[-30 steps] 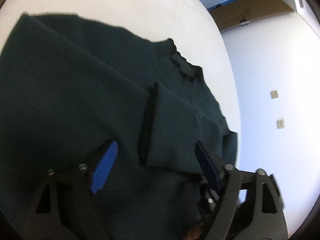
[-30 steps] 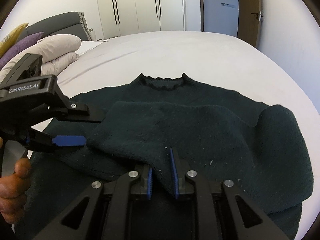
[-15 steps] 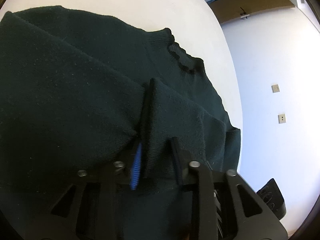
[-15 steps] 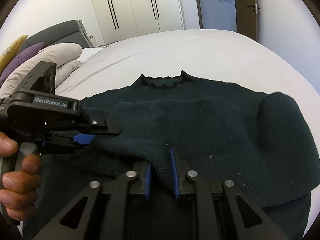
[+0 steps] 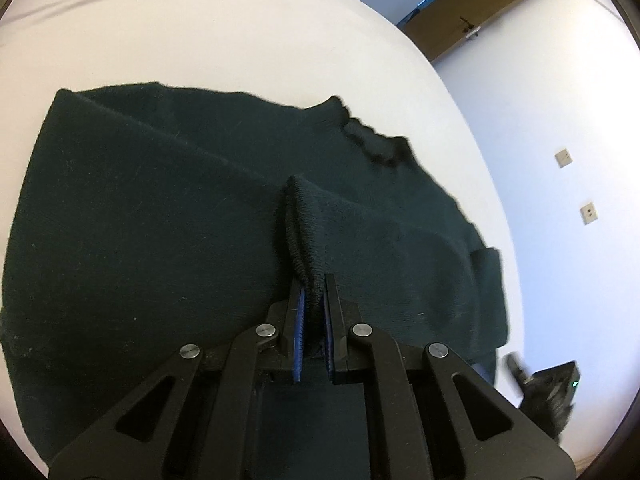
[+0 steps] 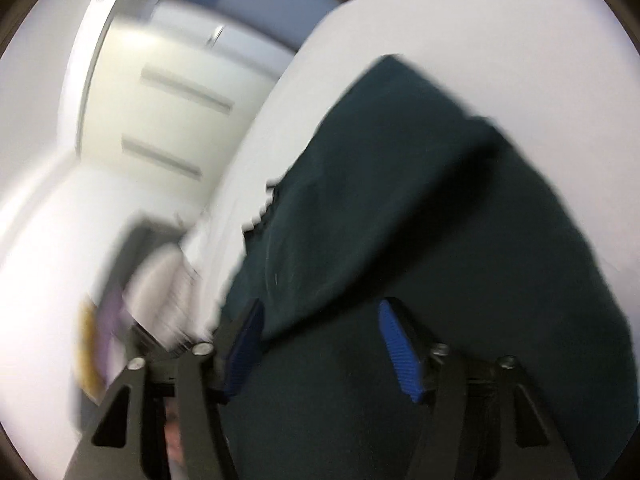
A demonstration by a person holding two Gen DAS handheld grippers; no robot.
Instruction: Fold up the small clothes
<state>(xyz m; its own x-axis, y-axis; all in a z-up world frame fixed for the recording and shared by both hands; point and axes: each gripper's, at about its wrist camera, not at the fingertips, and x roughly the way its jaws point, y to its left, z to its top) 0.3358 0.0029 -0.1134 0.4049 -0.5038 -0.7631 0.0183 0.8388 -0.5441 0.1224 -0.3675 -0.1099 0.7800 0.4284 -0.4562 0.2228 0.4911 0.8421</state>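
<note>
Left gripper (image 5: 313, 304) clamped on dark green knit sweater's ribbed cuff (image 5: 301, 236); right gripper (image 6: 320, 344) jaws just opened, apart, gripping nothing. Lay the sleeve flat.

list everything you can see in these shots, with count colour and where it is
sweater: 1, dark green, spread flat on the bed, neck toward the far side
sleeve cuff: 1, dark green ribbed, folded onto the sweater's body
bed: 1, white sheet, under the sweater
door: 1, brown, far wall
wall sockets: 2, beige, white wall at right
wardrobe: 1, white, blurred
pillows: blurred, white and purple, count unclear
left gripper: 1, black with blue pads, shut on the sleeve cuff
right gripper: 1, black with blue pads, open over the sweater
</note>
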